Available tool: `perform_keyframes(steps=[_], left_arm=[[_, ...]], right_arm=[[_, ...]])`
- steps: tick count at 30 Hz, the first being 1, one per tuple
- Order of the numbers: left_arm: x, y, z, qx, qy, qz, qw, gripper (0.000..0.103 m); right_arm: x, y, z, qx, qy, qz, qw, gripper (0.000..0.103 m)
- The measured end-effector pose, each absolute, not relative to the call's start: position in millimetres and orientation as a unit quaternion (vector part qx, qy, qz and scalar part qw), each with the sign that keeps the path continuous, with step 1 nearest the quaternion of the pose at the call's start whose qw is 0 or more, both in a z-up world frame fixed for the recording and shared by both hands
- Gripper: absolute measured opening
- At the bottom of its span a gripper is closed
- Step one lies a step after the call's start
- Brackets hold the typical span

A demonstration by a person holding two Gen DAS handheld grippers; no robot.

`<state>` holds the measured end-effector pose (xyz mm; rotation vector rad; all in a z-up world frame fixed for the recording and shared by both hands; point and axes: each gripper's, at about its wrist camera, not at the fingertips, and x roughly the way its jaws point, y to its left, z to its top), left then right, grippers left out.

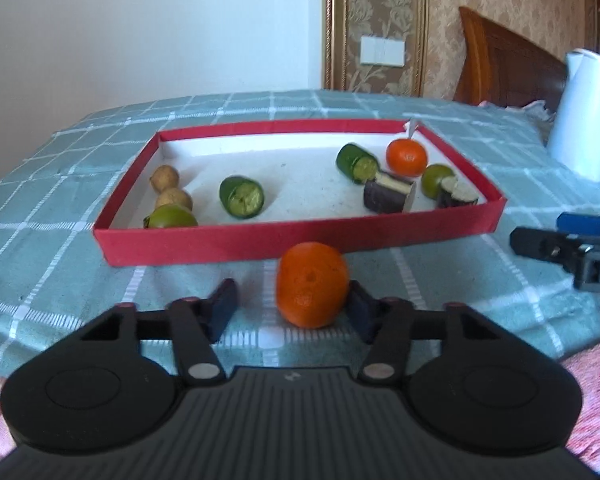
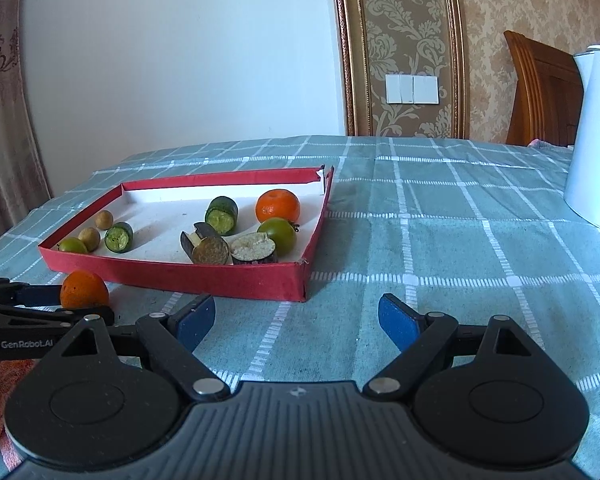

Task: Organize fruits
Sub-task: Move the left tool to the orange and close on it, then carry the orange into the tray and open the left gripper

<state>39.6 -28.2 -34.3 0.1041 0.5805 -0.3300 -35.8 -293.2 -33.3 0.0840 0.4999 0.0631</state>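
Oranges are the business of this moment: your left gripper (image 1: 292, 308) has one loose orange (image 1: 312, 284) between its fingers, on the checked cloth (image 1: 420, 280) just in front of the near wall of the red tray (image 1: 300, 240). The fingers stand partly apart. The right-hand pad (image 1: 360, 312) appears to touch the fruit's side, while the left-hand pad (image 1: 224, 308) sits clear of it with cloth showing in the gap, so the orange is framed but not yet clamped. I judge you are at the grasping step.

Your right gripper (image 2: 296, 320) hovers over bare cloth with its fingers wide apart and nothing between them; the tray's near corner lies just beyond its left finger.

For the next move, you likely need to shift slightly so the fruit is centred, close both pads on it, lift it over the tray wall and set it near the other orange (image 1: 406, 156) at the far right of the tray.

The loose orange is nearly round, slightly taller than wide as it sits, with no strong long axis. A small dimple on its skin faces back toward your left gripper.
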Motion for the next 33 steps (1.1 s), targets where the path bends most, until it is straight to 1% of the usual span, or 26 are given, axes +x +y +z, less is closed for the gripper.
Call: perform_keyframes(steps=[1, 11, 18, 24, 33], left_arm=[[39, -28, -33, 0.048, 0.284, -0.169, 0.943, 0.033], [36, -26, -31, 0.055, 0.278, -0.174, 0.943, 0.032], [39, -16, -6, 0.041, 0.256, -0.177, 0.949, 0.032], [77, -7, 8, 0.023, 0.251, -0.153, 0.956, 0.032], [142, -2, 2, 0.016, 0.274, -0.124, 0.954, 0.032]], right_arm=[[-36, -293, -34, 0.042, 0.248, 0.031, 0.967, 0.089], [-33, -293, -35, 0.044, 0.257, 0.032, 0.965, 0.089], [-32, -293, -36, 0.043, 0.26, 0.034, 0.964, 0.089], [-32, -291, -36, 0.039, 0.263, 0.037, 0.963, 0.089], [-28, -290, -38, 0.038, 0.277, 0.044, 0.959, 0.089]])
